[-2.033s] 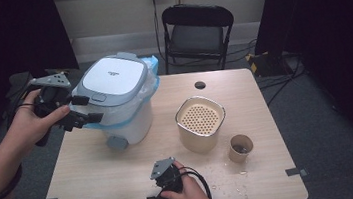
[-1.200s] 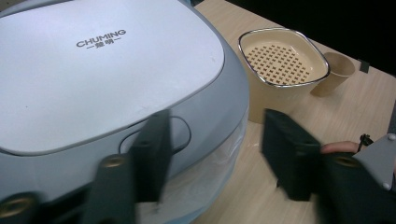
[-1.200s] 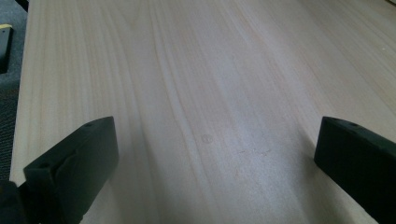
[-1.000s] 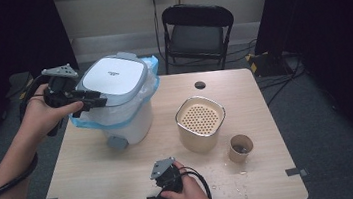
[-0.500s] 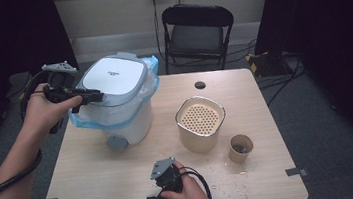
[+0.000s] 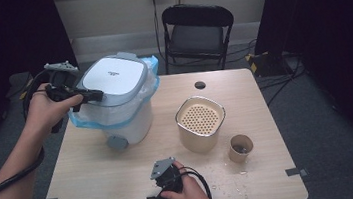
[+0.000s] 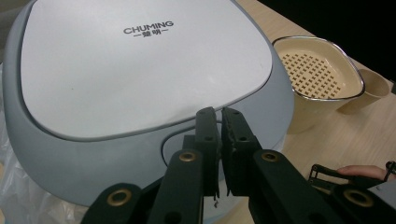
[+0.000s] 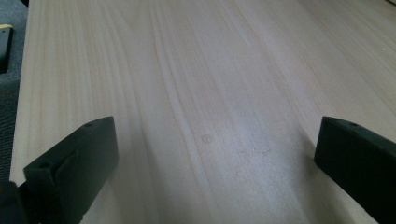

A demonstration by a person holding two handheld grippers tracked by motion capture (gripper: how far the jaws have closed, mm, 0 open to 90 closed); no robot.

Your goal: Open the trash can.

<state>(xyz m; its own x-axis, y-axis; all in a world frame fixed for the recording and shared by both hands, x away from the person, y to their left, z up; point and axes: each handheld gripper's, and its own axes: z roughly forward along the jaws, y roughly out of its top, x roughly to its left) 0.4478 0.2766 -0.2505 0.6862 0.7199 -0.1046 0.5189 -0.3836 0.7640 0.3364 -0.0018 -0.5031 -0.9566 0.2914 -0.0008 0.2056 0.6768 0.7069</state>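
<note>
Left gripper (image 6: pixel 94 94): held in the left hand at the far left of the table, its tip laid against the near left rim of the bin lid. The jaws are seen drawn together with a thin slit between them in the left gripper view (image 7: pixel 219 116); they have just been closing, and nothing is seen clamped between them.

Bin (image 6: pixel 132 122): a white bin stood at the far left of the table, with a grey-rimmed white lid (image 6: pixel 114 79) shut on top and a pale blue bag (image 6: pixel 151 90) bunched out under the rim. Its base is partly hidden by the hand and gripper.

Lid close up (image 7: pixel 140 60): printed lettering is read near its far edge; whether the jaw tips press the small tab at the rim cannot be told.

Right gripper (image 6: pixel 161 198): rested on the near edge of the table in the right hand, jaws spread wide apart over bare wood (image 8: pixel 205 93), holding nothing.

Strainer pot (image 6: pixel 201 123): cream, with a perforated top, at the middle right of the table.

Paper cup (image 6: pixel 241 148): just right of the pot; its contents are too small to make out.

Chair (image 6: pixel 196 32): black, beyond the far edge, legs partly cut off by the table (image 6: pixel 99 189).
</note>
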